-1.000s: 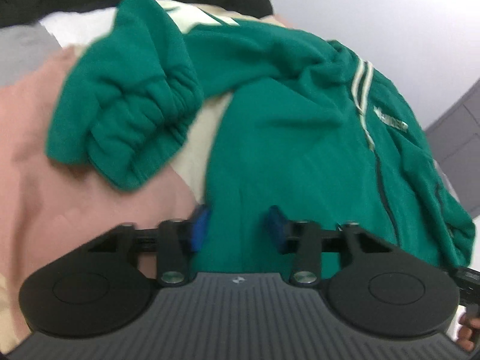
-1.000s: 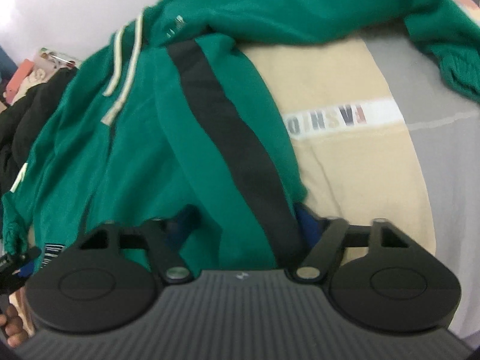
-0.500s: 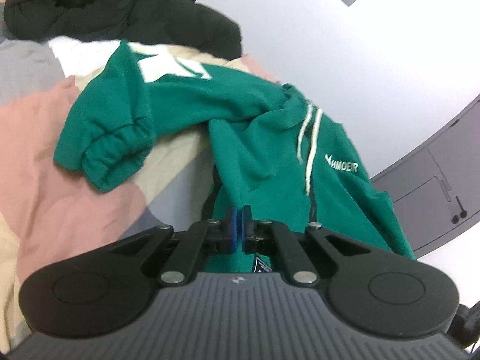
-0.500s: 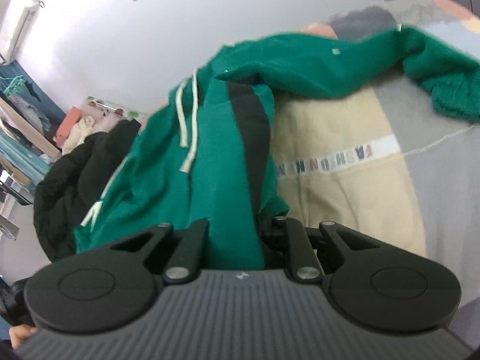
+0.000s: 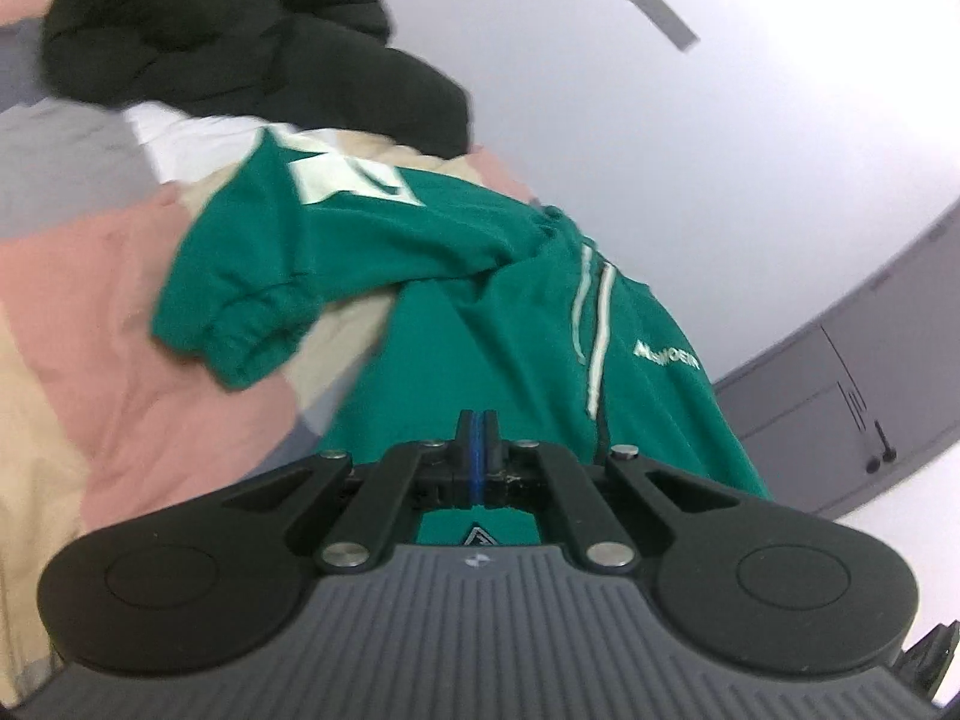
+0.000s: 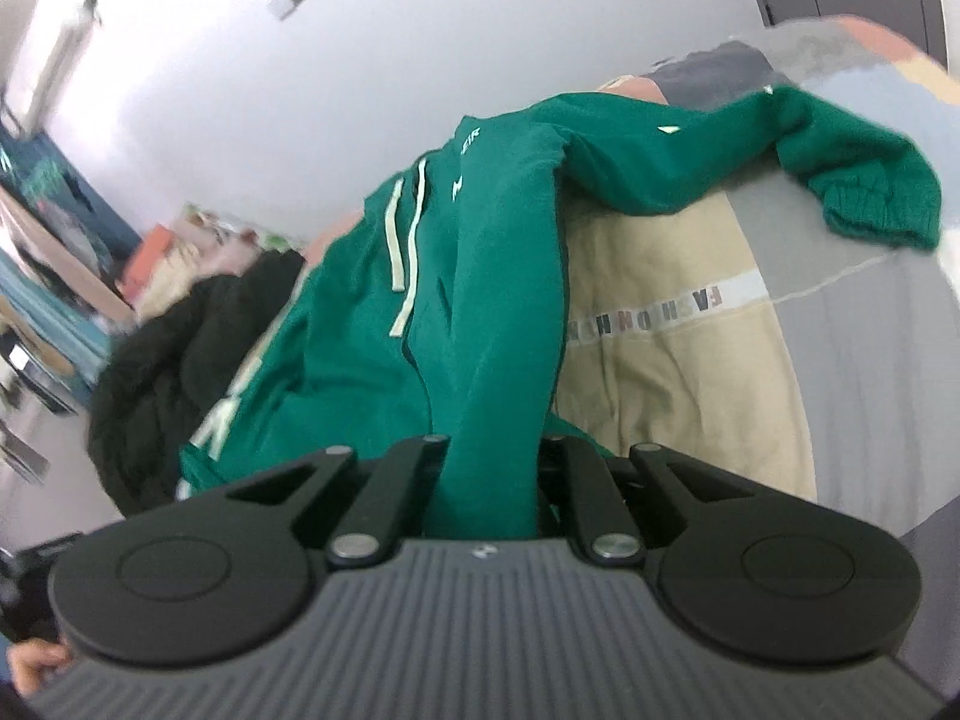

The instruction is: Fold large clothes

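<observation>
The green hoodie (image 5: 480,312) hangs lifted off the bed (image 5: 108,360), its hem hidden behind both tools, with the right tool's (image 6: 489,480) pads buried in cloth and one sleeve trailing toward 2 o'clock in the right view. A second ago both tools stood apart low over the flat hoodie. Now the left tool (image 5: 477,450) and the right are each clamped on the hem, tilted downward.

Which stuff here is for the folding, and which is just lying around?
For the folding: green hoodie, left tongs and right tongs, both pinching it.

Lying around: black jacket, patchwork quilt underneath, grey cupboard.
</observation>
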Demonstrator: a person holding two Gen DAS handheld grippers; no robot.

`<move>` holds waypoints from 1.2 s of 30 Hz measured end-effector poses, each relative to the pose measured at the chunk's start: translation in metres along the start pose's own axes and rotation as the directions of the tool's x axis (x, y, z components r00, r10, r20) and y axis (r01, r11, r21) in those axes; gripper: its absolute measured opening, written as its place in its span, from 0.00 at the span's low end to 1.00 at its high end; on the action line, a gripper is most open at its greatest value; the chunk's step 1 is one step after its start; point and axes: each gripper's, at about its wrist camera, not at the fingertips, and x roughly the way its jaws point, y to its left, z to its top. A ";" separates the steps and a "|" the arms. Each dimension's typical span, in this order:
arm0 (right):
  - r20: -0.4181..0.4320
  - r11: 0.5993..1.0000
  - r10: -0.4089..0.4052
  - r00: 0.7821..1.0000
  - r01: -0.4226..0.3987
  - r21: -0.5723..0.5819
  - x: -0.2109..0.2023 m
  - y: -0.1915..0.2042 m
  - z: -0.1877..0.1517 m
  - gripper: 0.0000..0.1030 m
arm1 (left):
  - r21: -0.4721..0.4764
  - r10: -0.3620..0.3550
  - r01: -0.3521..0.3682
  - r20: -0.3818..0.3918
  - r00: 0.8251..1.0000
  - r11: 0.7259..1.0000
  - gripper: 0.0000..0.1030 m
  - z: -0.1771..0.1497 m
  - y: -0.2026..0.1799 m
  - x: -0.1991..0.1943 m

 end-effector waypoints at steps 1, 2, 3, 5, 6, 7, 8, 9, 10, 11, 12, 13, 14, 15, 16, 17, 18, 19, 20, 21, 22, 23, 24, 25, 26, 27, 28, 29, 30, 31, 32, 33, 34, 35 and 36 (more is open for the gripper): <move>-0.008 1.000 -0.024 1.000 0.024 -0.013 0.001 0.005 0.002 0.09 | -0.011 0.012 -0.012 -0.003 1.000 1.000 0.00 0.002 0.003 0.000; -0.016 0.999 -0.044 0.999 0.044 -0.011 0.002 0.008 0.005 0.09 | -0.025 0.019 -0.019 -0.001 1.000 0.999 0.00 0.004 0.005 -0.001; -0.025 0.998 -0.055 0.998 0.055 -0.006 0.003 0.010 0.008 0.09 | -0.028 0.010 -0.010 0.001 1.000 1.000 0.00 0.006 0.006 0.000; -0.029 0.997 -0.071 0.997 0.072 0.016 0.004 0.011 0.014 0.10 | -0.012 -0.004 0.004 0.004 1.000 1.000 0.01 0.008 0.003 0.005; -0.027 0.997 -0.064 0.998 0.065 0.044 0.005 0.009 0.017 0.10 | -0.008 0.001 -0.001 0.002 1.000 1.000 0.05 0.009 0.002 0.011; -0.032 0.996 -0.058 0.998 0.060 0.069 0.006 0.008 0.018 0.10 | -0.004 -0.009 0.009 0.000 1.000 1.000 0.08 0.008 0.003 0.018; -0.035 0.993 -0.057 0.998 0.060 0.099 0.008 0.008 0.018 0.10 | 0.002 -0.021 0.021 -0.004 1.000 1.000 0.12 0.006 0.005 0.026; -0.029 0.992 -0.054 0.998 0.057 0.113 0.009 0.011 0.017 0.10 | 0.012 -0.022 0.022 -0.011 1.000 1.000 0.24 0.003 0.007 0.037; -0.018 0.993 -0.052 0.998 0.053 0.110 0.010 0.013 0.017 0.10 | 0.024 -0.015 0.016 -0.023 1.000 1.000 0.39 0.001 0.010 0.047; -0.012 0.993 -0.056 0.998 0.057 0.099 0.012 0.014 0.016 0.10 | 0.033 0.008 -0.006 -0.042 0.999 0.999 0.41 -0.002 0.012 0.056; -0.010 0.994 -0.060 0.998 0.061 0.087 0.016 0.014 0.014 0.10 | 0.041 0.049 -0.046 -0.064 0.997 0.998 0.41 -0.003 0.016 0.067; -0.007 0.995 -0.060 0.998 0.060 0.079 0.019 0.011 0.013 0.10 | 0.044 0.078 -0.075 -0.073 0.994 0.996 0.41 -0.002 0.018 0.074; -0.002 0.996 -0.056 0.998 0.056 0.071 0.023 0.006 0.012 0.10 | 0.044 0.093 -0.090 -0.076 0.993 0.995 0.41 -0.002 0.021 0.080; 0.006 0.997 -0.054 0.999 0.054 0.060 0.027 0.000 0.010 0.10 | 0.048 0.100 -0.096 -0.080 0.992 0.994 0.43 -0.001 0.024 0.085; 0.013 0.997 -0.058 0.998 0.058 0.053 0.031 -0.006 0.008 0.10 | 0.056 0.113 -0.108 -0.090 0.990 0.993 0.46 -0.001 0.027 0.091; 0.007 0.996 -0.070 0.998 0.070 0.050 0.037 -0.015 0.005 0.10 | 0.064 0.127 -0.121 -0.101 0.987 0.991 0.49 -0.002 0.027 0.096; -0.009 0.995 -0.082 0.997 0.082 0.056 0.043 -0.023 0.002 0.10 | 0.074 0.136 -0.129 -0.112 0.984 0.989 0.54 -0.004 0.027 0.101; -0.032 0.993 -0.088 0.996 0.091 0.074 0.049 -0.032 0.000 0.10 | 0.083 0.145 -0.136 -0.121 0.982 0.987 0.60 -0.006 0.027 0.107; -0.051 0.991 -0.086 0.995 0.090 0.100 0.055 -0.041 -0.002 0.10 | 0.094 0.157 -0.146 -0.131 0.979 0.985 0.62 -0.009 0.027 0.112; -0.059 0.989 -0.078 0.995 0.084 0.118 0.058 -0.046 -0.004 0.10 | 0.103 0.167 -0.154 -0.140 0.976 0.983 0.64 -0.011 0.028 0.117; -0.063 0.988 -0.076 0.995 0.083 0.126 0.061 -0.051 -0.006 0.10 | 0.111 0.182 -0.166 -0.152 0.972 0.980 0.64 -0.014 0.029 0.123; -0.067 0.987 -0.083 0.994 0.091 0.129 0.064 -0.055 -0.007 0.11 | 0.114 0.197 -0.180 -0.162 0.967 0.977 0.64 -0.017 0.030 0.130; -0.074 0.986 -0.093 0.993 0.102 0.130 0.067 -0.058 -0.009 0.11 | 0.117 0.214 -0.196 -0.175 0.961 0.974 0.64 -0.021 0.031 0.136; -0.081 0.985 -0.102 0.991 0.112 0.134 0.070 -0.060 -0.010 0.11 | 0.125 0.225 -0.204 -0.184 0.957 0.971 0.62 -0.025 0.032 0.139; -0.086 0.983 -0.106 0.991 0.118 0.141 0.072 -0.061 -0.011 0.11 | 0.137 0.229 -0.205 -0.188 0.955 0.969 0.59 -0.028 0.031 0.140; -0.089 0.983 -0.108 0.990 0.120 0.142 0.073 -0.062 -0.012 0.11 | 0.152 0.226 -0.198 -0.191 0.955 0.968 0.45 -0.029 0.028 0.140; -0.094 0.983 -0.112 0.989 0.124 0.136 0.074 -0.062 -0.013 0.11 | 0.154 0.228 -0.200 -0.194 0.954 0.968 0.31 -0.030 0.027 0.139; -0.112 0.983 -0.110 0.988 0.124 0.133 0.075 -0.061 -0.014 0.11 | 0.143 0.220 -0.194 -0.194 0.956 0.971 0.25 -0.031 0.026 0.135; -0.130 0.985 -0.086 0.988 0.104 0.138 0.075 -0.059 -0.014 0.10 | 0.129 0.200 -0.178 -0.191 0.961 0.976 0.15 -0.031 0.024 0.130; -0.133 0.987 -0.064 0.989 0.083 0.138 0.072 -0.057 -0.013 0.10 | 0.119 0.174 -0.153 -0.184 0.967 0.981 0.08 -0.030 0.022 0.124; -0.128 0.989 -0.051 0.990 0.068 0.129 0.068 -0.054 -0.010 0.10 | 0.113 0.138 -0.120 -0.176 0.975 0.986 0.08 -0.027 0.018 0.117; -0.123 0.992 -0.038 0.992 0.052 0.113 0.063 -0.049 -0.008 0.09 | 0.116 0.110 -0.091 -0.170 0.979 0.989 0.07 -0.025 0.014 0.110; -0.118 0.994 -0.028 0.993 0.040 0.097 0.058 -0.043 -0.006 0.09 | 0.119 0.093 -0.074 -0.167 0.982 0.990 0.07 -0.024 0.009 0.103; -0.111 0.997 -0.020 0.994 0.028 0.075 0.051 -0.036 -0.003 0.09 | 0.118 0.074 -0.054 -0.172 0.982 0.992 0.07 -0.023 0.005 0.095; -0.101 0.999 -0.012 0.995 0.016 0.046 0.044 -0.029 -0.001 0.09 | 0.113 0.052 -0.031 -0.183 0.982 0.993 0.07 -0.022 0.002 0.087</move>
